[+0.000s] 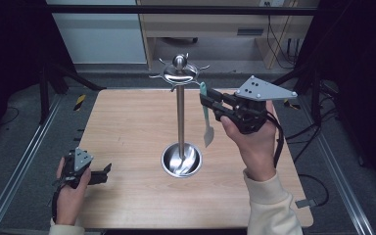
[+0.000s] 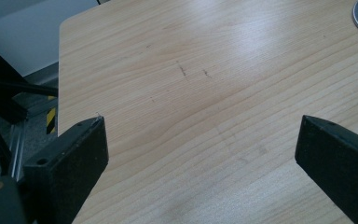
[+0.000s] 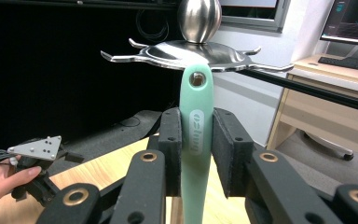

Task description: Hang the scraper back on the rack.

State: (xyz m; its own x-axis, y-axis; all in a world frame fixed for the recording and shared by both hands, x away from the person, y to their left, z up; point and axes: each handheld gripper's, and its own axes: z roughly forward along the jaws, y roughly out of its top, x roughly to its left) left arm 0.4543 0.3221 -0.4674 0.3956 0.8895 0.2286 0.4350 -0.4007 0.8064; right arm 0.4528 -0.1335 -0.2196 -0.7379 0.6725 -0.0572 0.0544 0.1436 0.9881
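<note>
Wooden table (image 1: 127,127) carries a steel utensil stand (image 1: 180,117) with a round base dish and a hooked top disc. Right gripper (image 1: 206,100) is raised beside the stand's top, jaws closed on the mint-green handle of a spatula (image 1: 206,120); the handle's hole end sits just under the disc's hooks, blade hanging down, clear of the table. Left gripper (image 1: 105,171) rests at the table's near left edge, jaws wide apart, holding nothing.

The steel rack (image 1: 180,115) stands mid-table (image 1: 127,127); bare wood lies open around it.
</note>
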